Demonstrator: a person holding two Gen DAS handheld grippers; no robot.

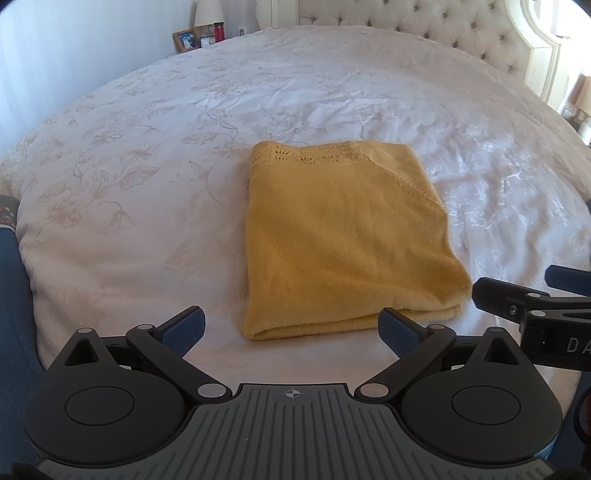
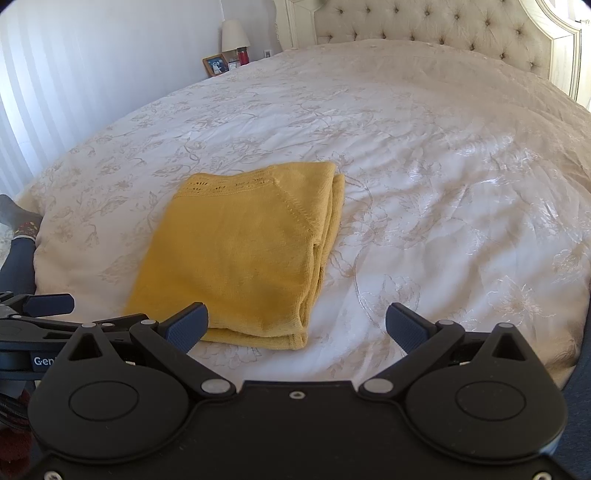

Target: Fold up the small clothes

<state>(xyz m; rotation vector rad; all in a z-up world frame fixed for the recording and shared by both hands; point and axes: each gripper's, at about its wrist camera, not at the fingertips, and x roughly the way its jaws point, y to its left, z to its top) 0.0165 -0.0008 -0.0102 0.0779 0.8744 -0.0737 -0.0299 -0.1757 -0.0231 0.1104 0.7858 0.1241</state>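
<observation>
Bedroom setup: big bed [image 1: 147, 155] with a pale floral bedspread, slightly rumpled on the right side, tufted headboard [image 2: 424, 22] at the far end. Loads of bare bedspread all round for moving, especially to the left and far side of the yellow knit garment [image 1: 343, 236], which lies folded into a neat rectangle near the front edge of the bed, roughly in the middle. Its lacy trim runs along the far edge, and the stacked fold layers show on its right side in the right wrist view.

Left hand-held gripper [image 1: 293, 330] is spread wide with nothing in it, hovering just short of the garment's near edge. Right hand-held gripper [image 2: 297, 326] is equally wide and empty, by the garment's near right corner; its left finger pad overlaps the cloth in view, but I can't tell if it touches.

Far left corner has a lamp [image 2: 234, 35], a framed photo [image 2: 216, 65] and a red bottle [image 2: 242, 55], all small and blurry. A dark sleeve [image 1: 11, 295] is cut off at the left edge.
</observation>
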